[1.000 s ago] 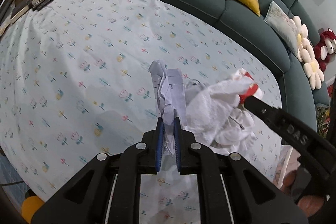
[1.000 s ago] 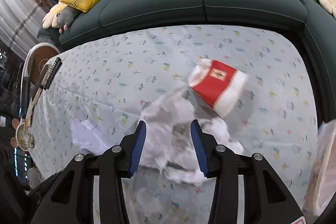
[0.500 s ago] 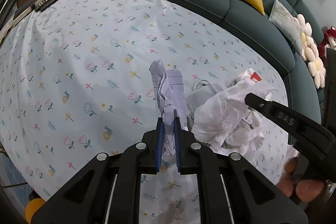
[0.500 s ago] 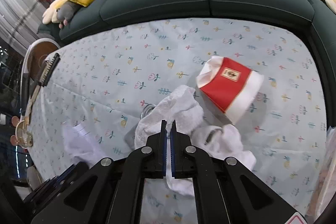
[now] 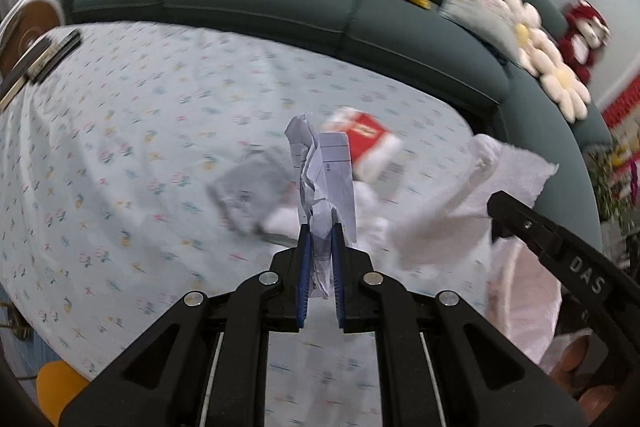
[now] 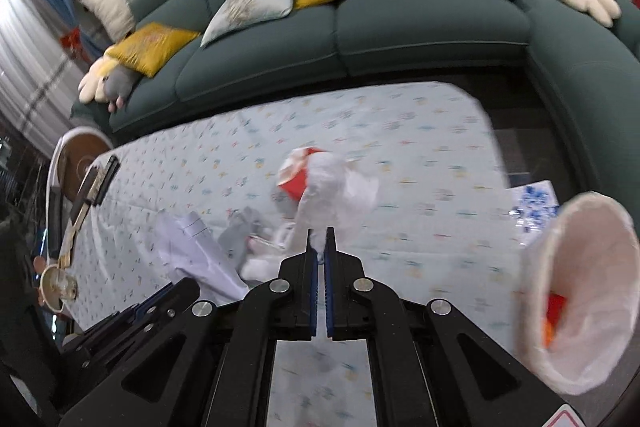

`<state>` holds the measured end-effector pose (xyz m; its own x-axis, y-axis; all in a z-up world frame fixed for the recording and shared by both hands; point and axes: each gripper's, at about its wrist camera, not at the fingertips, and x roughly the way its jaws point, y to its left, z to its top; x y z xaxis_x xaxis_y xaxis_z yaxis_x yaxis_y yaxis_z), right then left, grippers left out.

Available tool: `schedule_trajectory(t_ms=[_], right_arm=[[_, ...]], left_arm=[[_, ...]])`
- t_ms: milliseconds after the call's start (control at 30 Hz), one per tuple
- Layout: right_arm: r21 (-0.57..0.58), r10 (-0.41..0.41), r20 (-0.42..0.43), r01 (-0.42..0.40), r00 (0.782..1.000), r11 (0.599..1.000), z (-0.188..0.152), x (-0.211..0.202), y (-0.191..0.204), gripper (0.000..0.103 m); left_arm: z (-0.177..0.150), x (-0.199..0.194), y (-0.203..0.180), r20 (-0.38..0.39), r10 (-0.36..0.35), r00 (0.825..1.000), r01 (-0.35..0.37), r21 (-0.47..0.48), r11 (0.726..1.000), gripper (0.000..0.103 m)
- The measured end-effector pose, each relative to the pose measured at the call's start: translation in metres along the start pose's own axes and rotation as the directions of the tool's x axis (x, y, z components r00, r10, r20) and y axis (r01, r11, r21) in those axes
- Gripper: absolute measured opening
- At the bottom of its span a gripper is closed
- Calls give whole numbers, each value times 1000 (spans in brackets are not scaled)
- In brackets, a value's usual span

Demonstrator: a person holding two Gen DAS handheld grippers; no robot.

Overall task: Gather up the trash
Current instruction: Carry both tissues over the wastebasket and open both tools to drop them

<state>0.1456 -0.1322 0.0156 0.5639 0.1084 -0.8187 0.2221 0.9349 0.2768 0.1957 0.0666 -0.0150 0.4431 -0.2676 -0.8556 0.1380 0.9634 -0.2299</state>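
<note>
My left gripper (image 5: 319, 233) is shut on a crumpled sheet of lined white paper (image 5: 324, 167), held above the flowered tablecloth (image 5: 120, 147). My right gripper (image 6: 319, 239) is shut on a white paper tissue (image 6: 334, 183), which hangs lifted off the table; in the left wrist view that tissue (image 5: 460, 211) shows at the right beside the other gripper's black finger (image 5: 532, 223). A red and white paper cup (image 5: 370, 145) lies on its side behind the paper. More white tissue (image 6: 260, 265) and a grey scrap (image 6: 240, 231) stay on the cloth.
A bin lined with a pale pink bag (image 6: 580, 307) stands at the table's right, with red trash inside. A green sofa (image 6: 400, 23) with cushions curves behind. Remote controls (image 6: 100, 179) and a small bowl (image 6: 58, 287) lie at the table's left edge.
The right gripper shut on the white tissue and lifted it. Both grippers rose and pulled back from the table toward the bin, the left still holding its paper.
</note>
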Motion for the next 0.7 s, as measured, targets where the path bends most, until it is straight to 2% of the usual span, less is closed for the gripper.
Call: schedule_trajectory(t_ms=[300, 533, 700], right_arm=[[107, -84, 75, 76, 994, 991, -31, -76, -99, 3], [206, -140, 111, 114, 984, 972, -55, -114, -169, 3], [276, -173, 119, 135, 978, 952, -69, -130, -214, 3]], left_arm=[[-36, -11, -110, -14, -55, 998, 57, 191, 980, 10], [-70, -6, -188, -61, -91, 994, 105, 309, 945, 10], [-94, 3, -239, -101, -109, 989, 140, 388, 911, 10]])
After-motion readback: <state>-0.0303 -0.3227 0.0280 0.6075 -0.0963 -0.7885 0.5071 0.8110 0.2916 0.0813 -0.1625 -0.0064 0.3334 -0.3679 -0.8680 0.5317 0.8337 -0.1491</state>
